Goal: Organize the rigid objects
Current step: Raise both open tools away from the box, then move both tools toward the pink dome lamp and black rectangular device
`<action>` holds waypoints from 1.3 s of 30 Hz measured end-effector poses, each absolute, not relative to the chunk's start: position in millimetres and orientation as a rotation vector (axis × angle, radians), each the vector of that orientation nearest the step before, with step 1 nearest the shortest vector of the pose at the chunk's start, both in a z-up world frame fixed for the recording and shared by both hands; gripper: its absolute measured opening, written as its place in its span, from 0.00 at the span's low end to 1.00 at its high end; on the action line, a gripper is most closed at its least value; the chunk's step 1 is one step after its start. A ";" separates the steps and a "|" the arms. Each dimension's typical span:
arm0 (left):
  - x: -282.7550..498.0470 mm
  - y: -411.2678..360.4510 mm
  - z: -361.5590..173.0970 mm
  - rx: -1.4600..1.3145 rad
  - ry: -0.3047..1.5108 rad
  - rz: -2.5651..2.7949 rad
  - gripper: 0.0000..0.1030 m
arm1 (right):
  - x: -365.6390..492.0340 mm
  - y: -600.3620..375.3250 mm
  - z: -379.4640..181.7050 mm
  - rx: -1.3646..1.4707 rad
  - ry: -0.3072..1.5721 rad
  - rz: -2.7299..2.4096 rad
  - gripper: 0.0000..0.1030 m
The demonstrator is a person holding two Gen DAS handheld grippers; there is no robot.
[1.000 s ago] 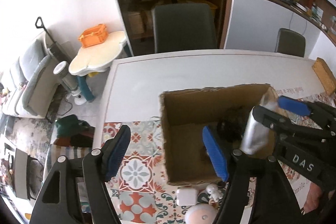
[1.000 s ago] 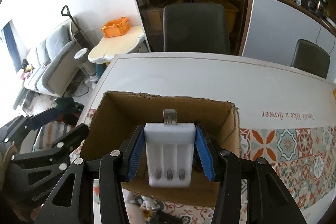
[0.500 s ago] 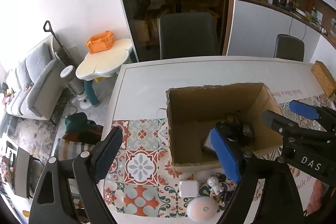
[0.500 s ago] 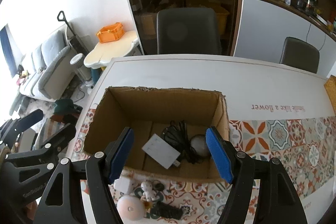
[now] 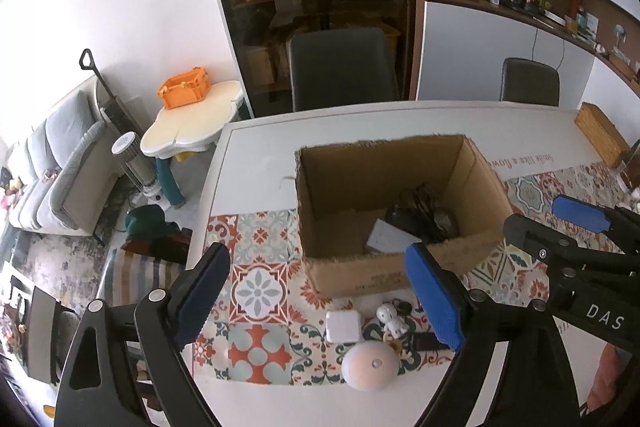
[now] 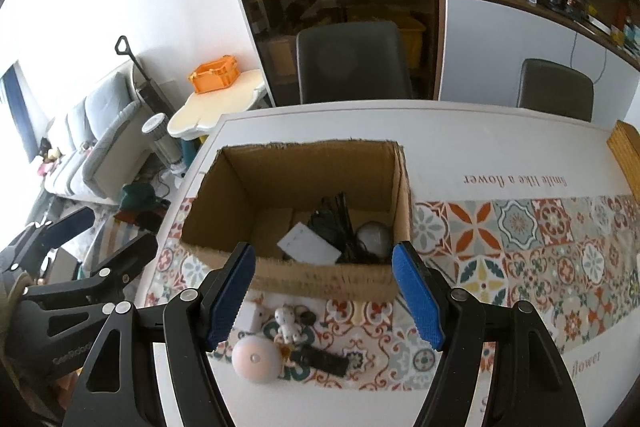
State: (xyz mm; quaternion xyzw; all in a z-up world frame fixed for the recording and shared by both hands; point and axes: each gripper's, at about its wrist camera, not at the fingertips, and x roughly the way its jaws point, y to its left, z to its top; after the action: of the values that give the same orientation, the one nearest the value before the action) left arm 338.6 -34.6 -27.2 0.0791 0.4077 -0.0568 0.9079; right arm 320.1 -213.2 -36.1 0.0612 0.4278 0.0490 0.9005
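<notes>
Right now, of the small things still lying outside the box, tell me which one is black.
The flat black bar, lying in front of the cardboard box beside the white figurine. The round pink puck and the square white adapter are pale.

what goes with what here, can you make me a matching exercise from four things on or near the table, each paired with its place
Things
1. flat white battery charger
2. round pale pink dome light
3. orange plastic crate
4. small white square adapter

Places
A. on the cream flower-shaped side table
B. lying inside the open brown cardboard box
C. on the patterned mat, next to a small white figurine
D. on the table, nearest the camera

Pairs: 1-B, 2-D, 3-A, 4-C
</notes>
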 end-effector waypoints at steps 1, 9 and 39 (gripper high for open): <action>335.1 -35.3 -28.9 0.166 0.844 -0.118 0.87 | 317.2 -213.4 -37.0 0.126 0.887 0.102 0.69; 315.0 -37.8 -45.5 0.187 0.883 -0.131 0.87 | 292.6 -217.9 -52.3 0.140 0.921 0.093 0.69; 285.3 -52.9 -145.9 0.222 1.171 -0.226 0.87 | 253.9 -221.4 -139.4 0.154 1.164 0.092 0.69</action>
State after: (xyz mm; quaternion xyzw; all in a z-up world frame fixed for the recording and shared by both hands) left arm 285.3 -52.9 -145.9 0.1043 0.5503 -0.1063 0.8216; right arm 253.9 -221.4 -139.4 0.0728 0.5489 0.0432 0.8316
